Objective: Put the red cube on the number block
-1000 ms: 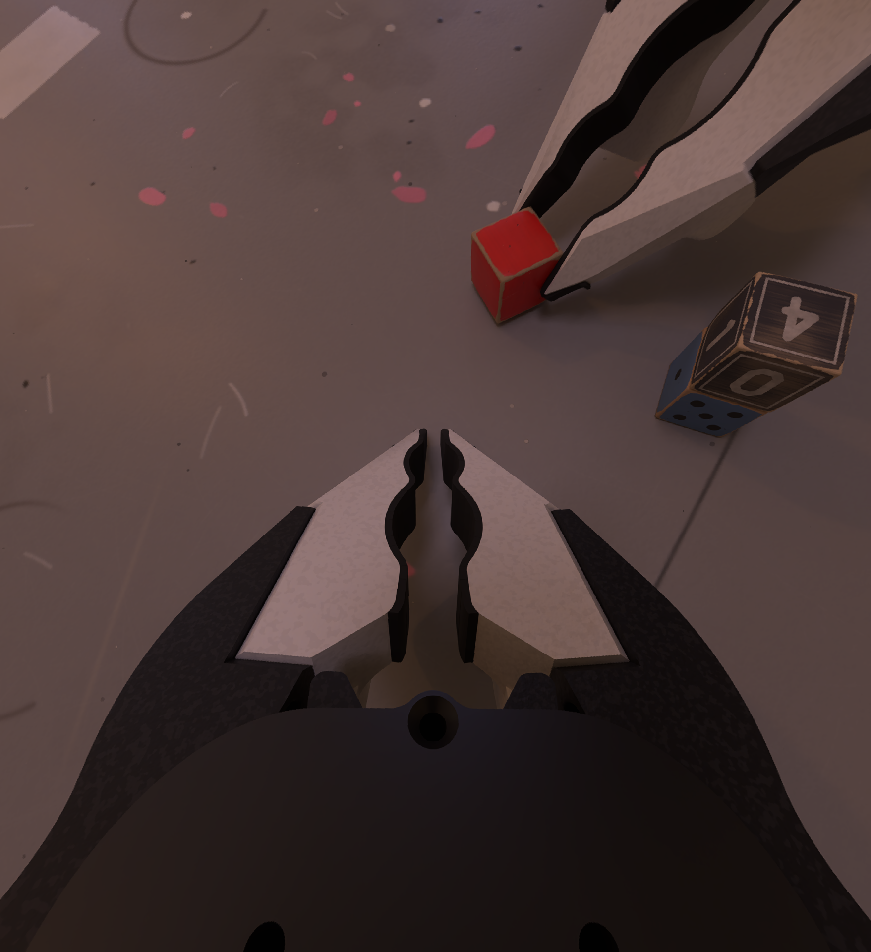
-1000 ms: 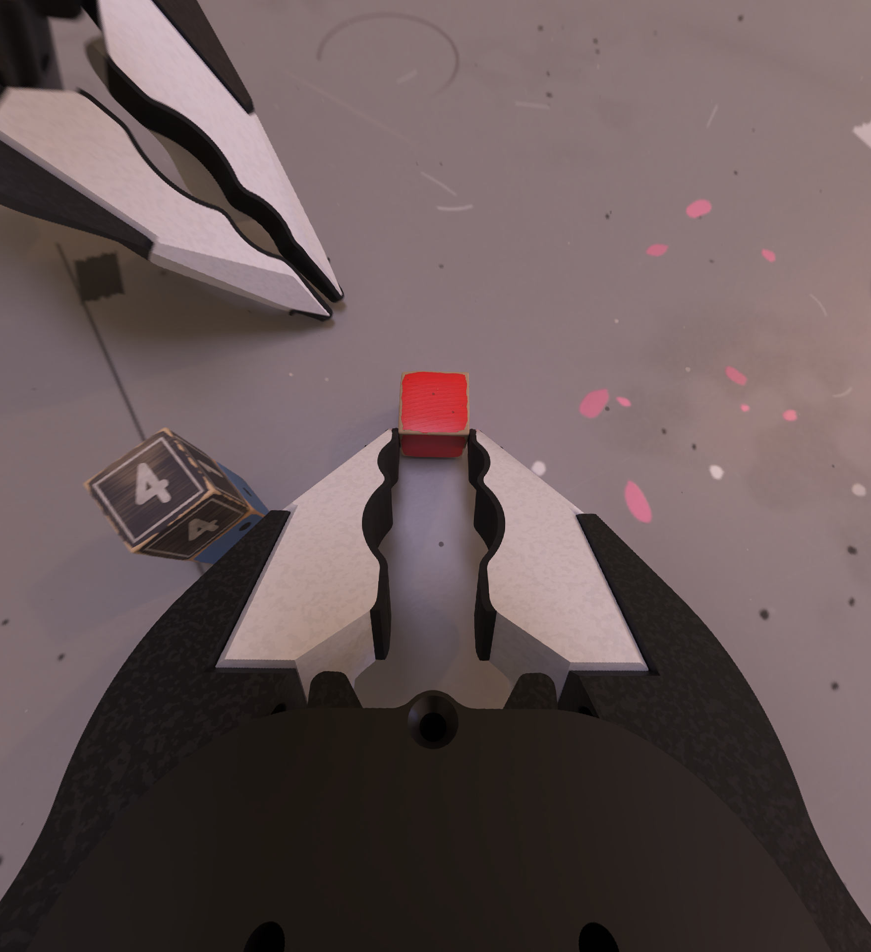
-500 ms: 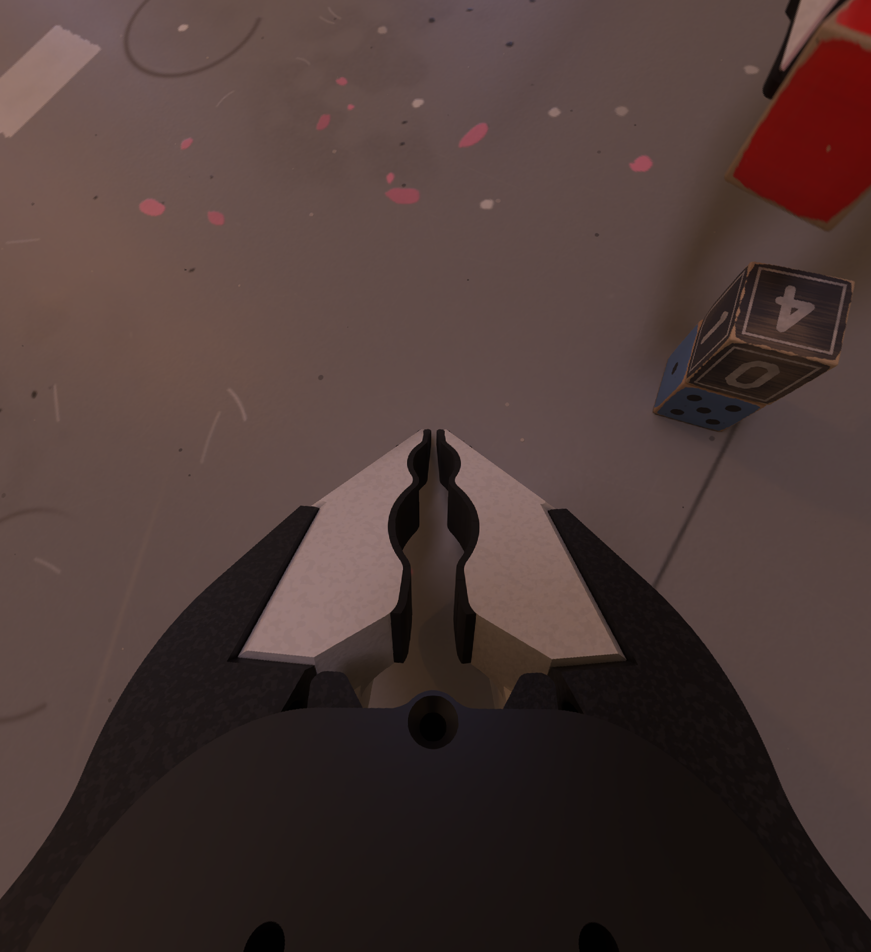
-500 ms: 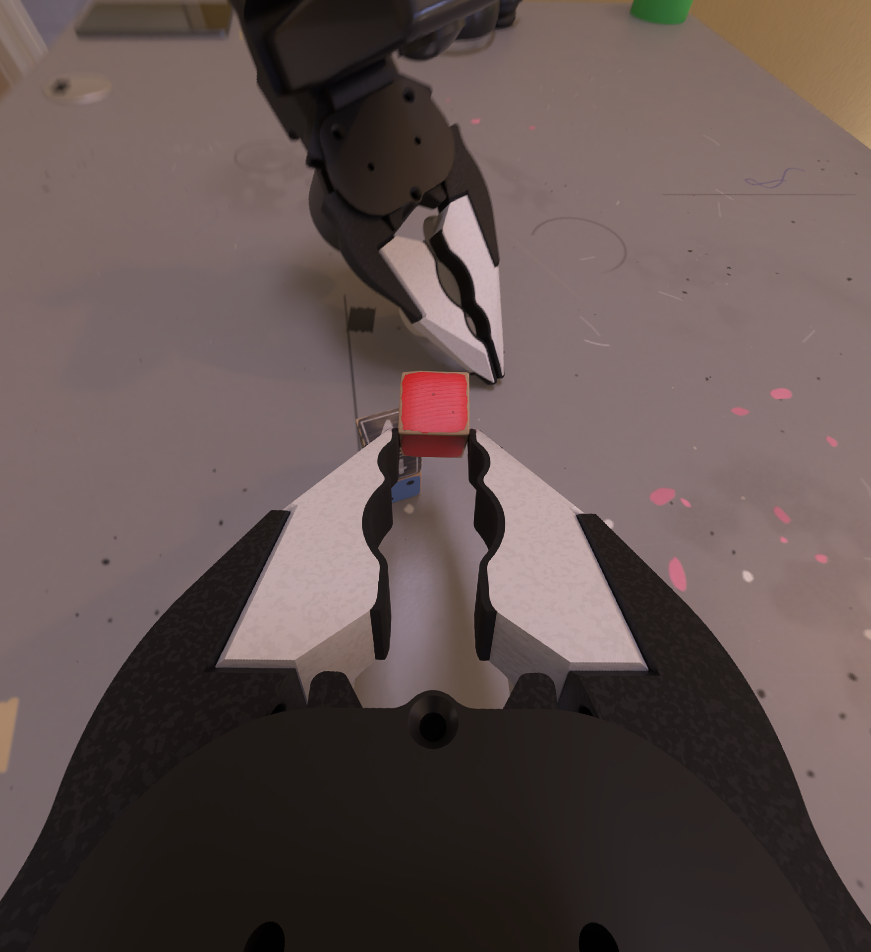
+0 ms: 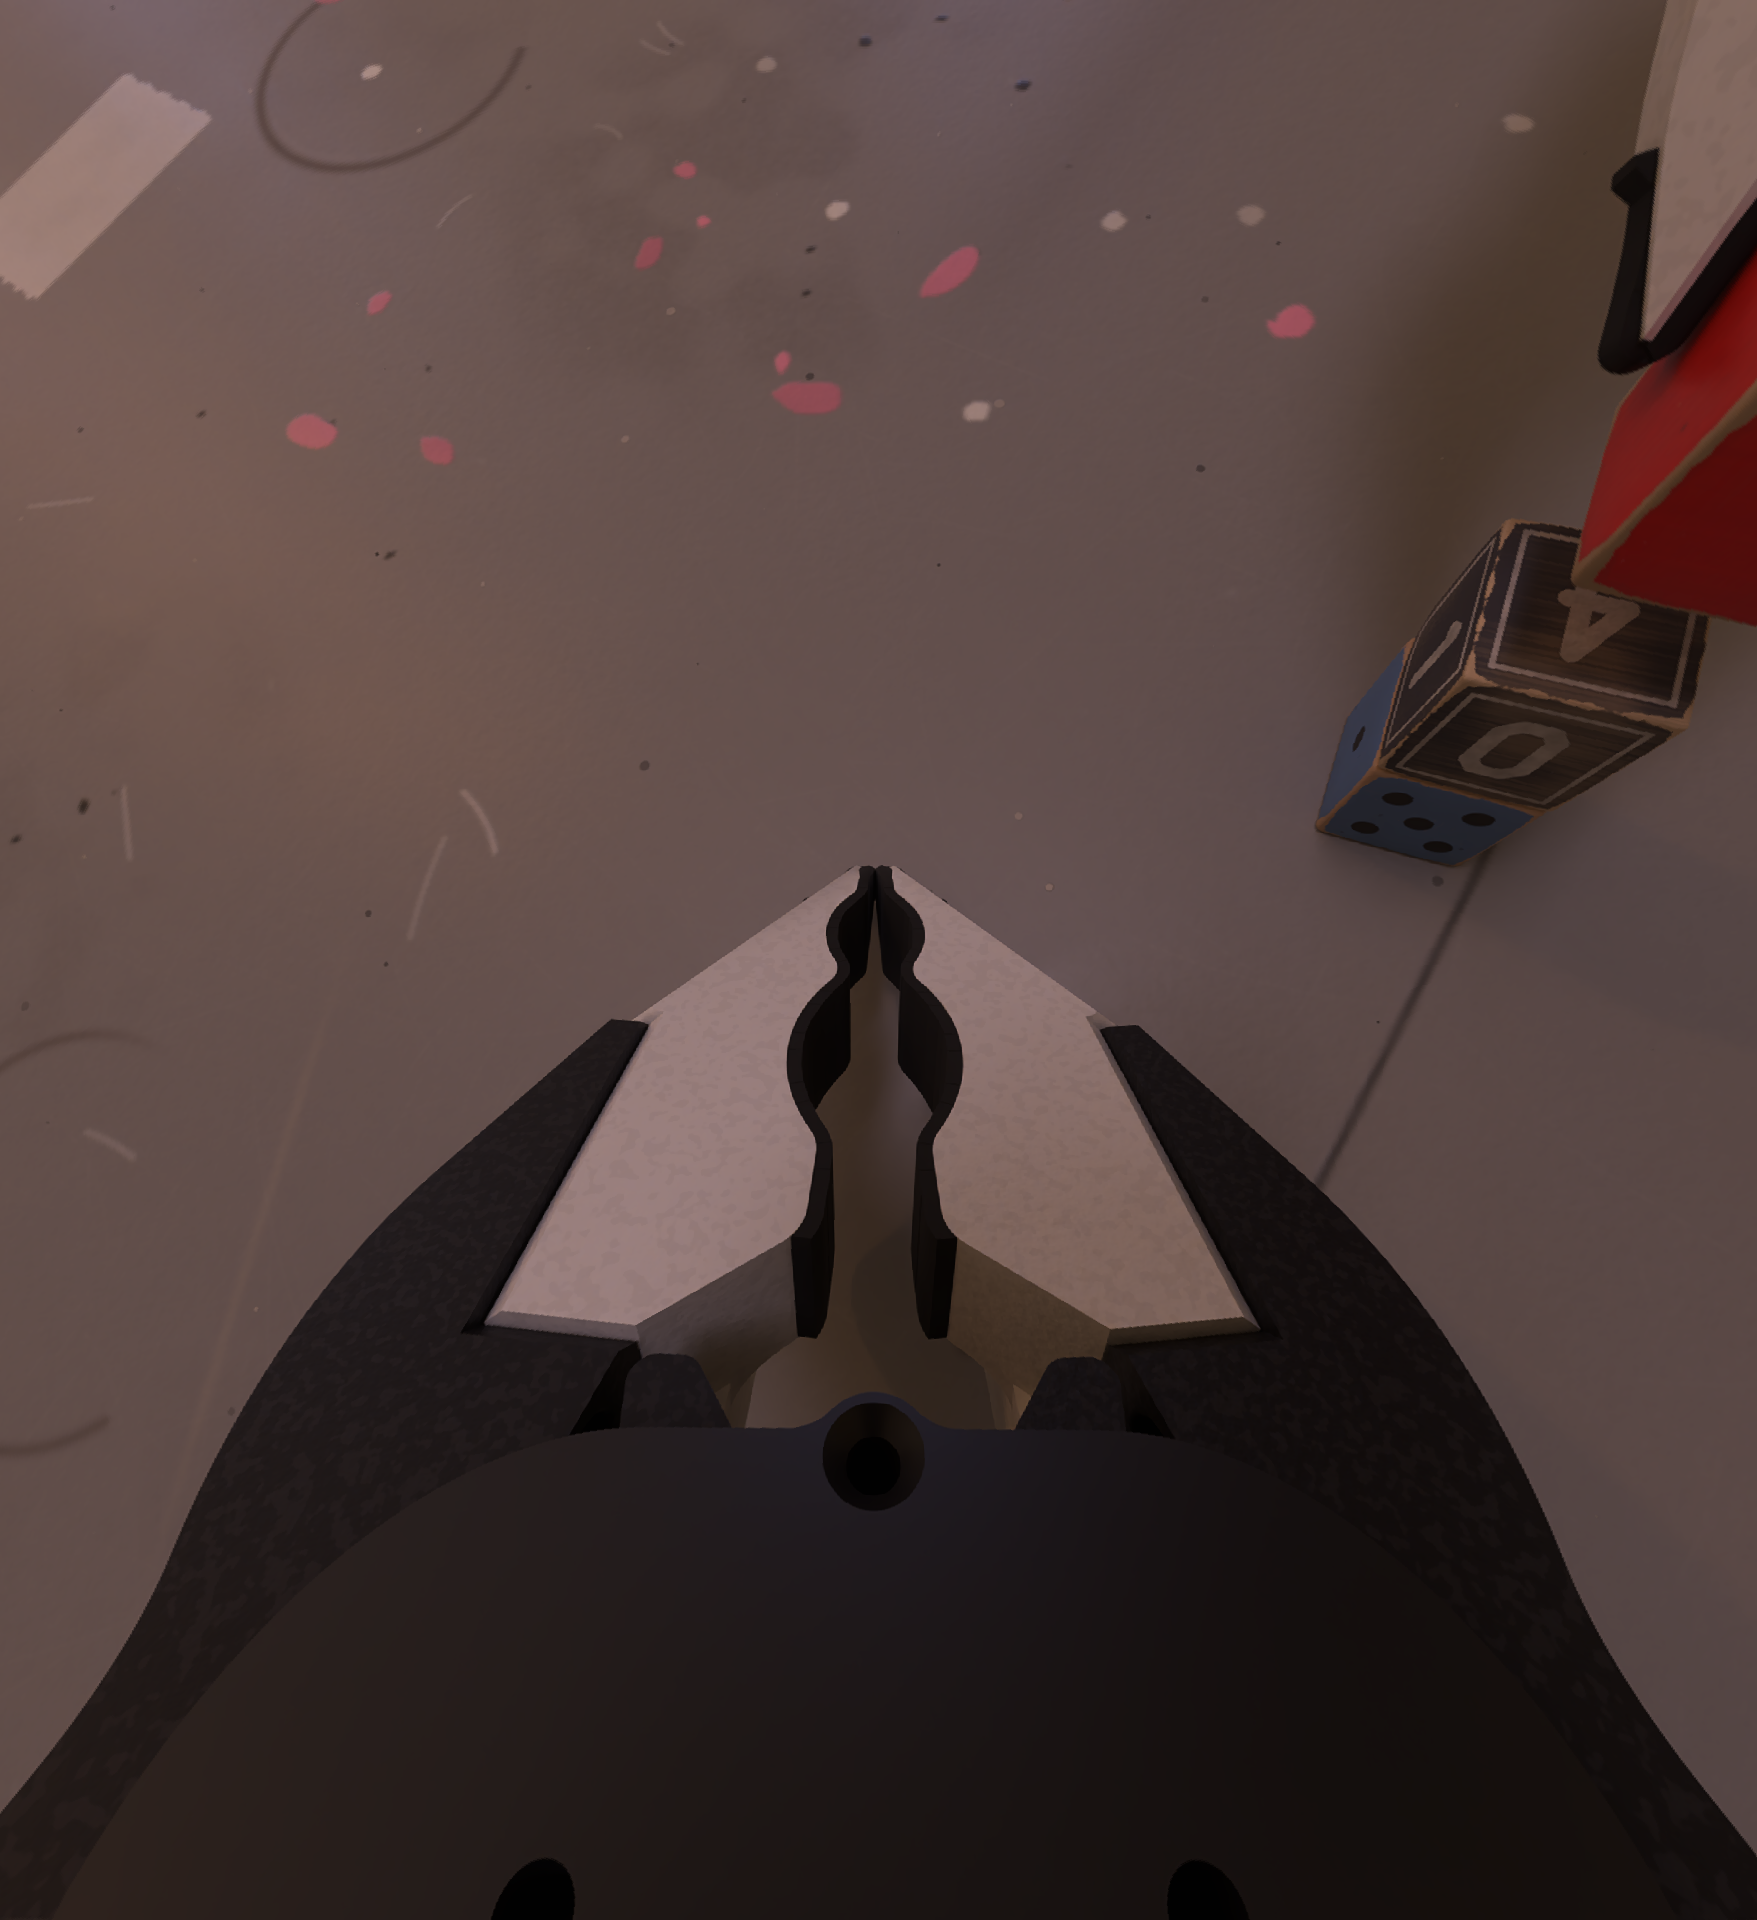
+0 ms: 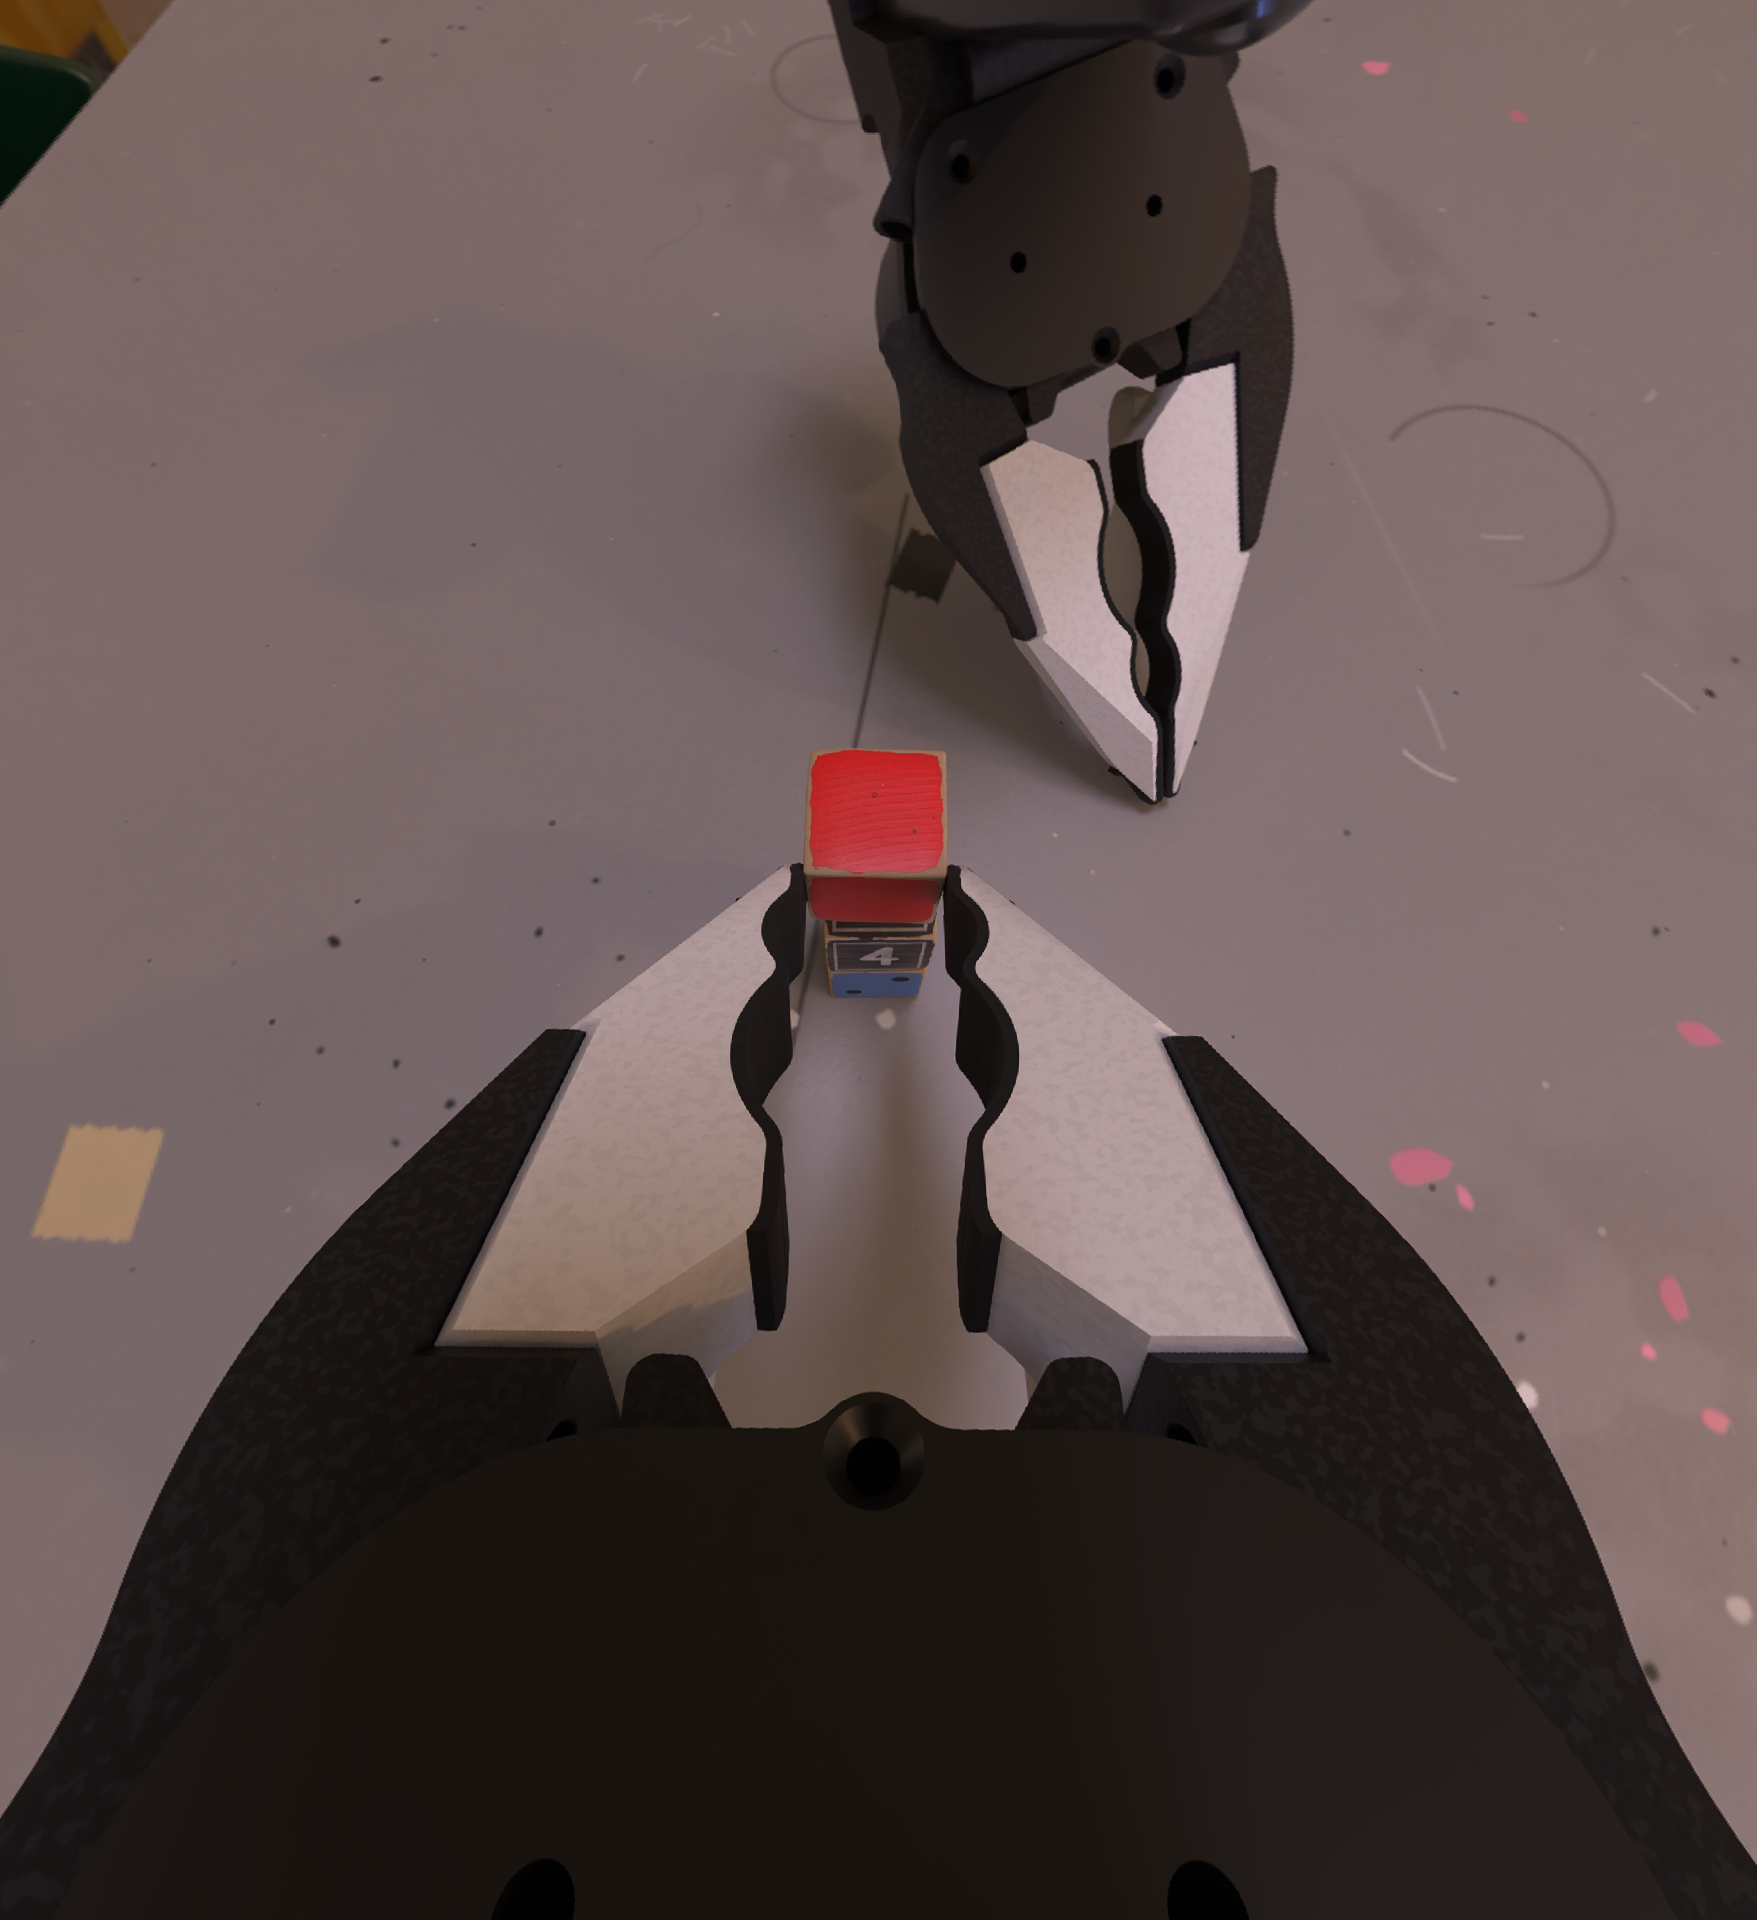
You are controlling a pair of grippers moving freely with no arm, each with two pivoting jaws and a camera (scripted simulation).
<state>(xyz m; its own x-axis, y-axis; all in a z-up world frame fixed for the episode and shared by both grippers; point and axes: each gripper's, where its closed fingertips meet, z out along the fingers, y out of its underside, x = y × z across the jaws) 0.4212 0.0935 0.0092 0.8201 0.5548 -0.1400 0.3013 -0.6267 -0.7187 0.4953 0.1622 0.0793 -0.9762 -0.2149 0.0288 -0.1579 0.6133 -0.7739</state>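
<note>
My right gripper (image 6: pixel 875 883) is shut on the red cube (image 6: pixel 879 821) and holds it in the air right over the dark number block (image 6: pixel 879 954). The number block sits on a blue dotted block (image 6: pixel 876 985) on the grey table. In the left wrist view the red cube (image 5: pixel 1726 488) hangs at the right edge and overlaps the top of the number block (image 5: pixel 1539 686). One right finger (image 5: pixel 1715 156) shows above it. I cannot tell how big the gap between cube and block is. My left gripper (image 5: pixel 874 873) is shut and empty; it also shows in the right wrist view (image 6: pixel 1154 790), beyond the stack to the right.
The blue dotted block (image 5: pixel 1414 821) stands beside a thin seam (image 5: pixel 1393 1060) in the table. A pale tape strip (image 5: pixel 74 187) and pink paint spots (image 5: pixel 806 395) mark the surface. A tan tape patch (image 6: pixel 95 1184) lies left. The table's left edge (image 6: pixel 22 208) borders a green object.
My right gripper has lifted the red cube off the table and carried it over the number block. My left gripper has closed its small gap and stayed roughly in place.
</note>
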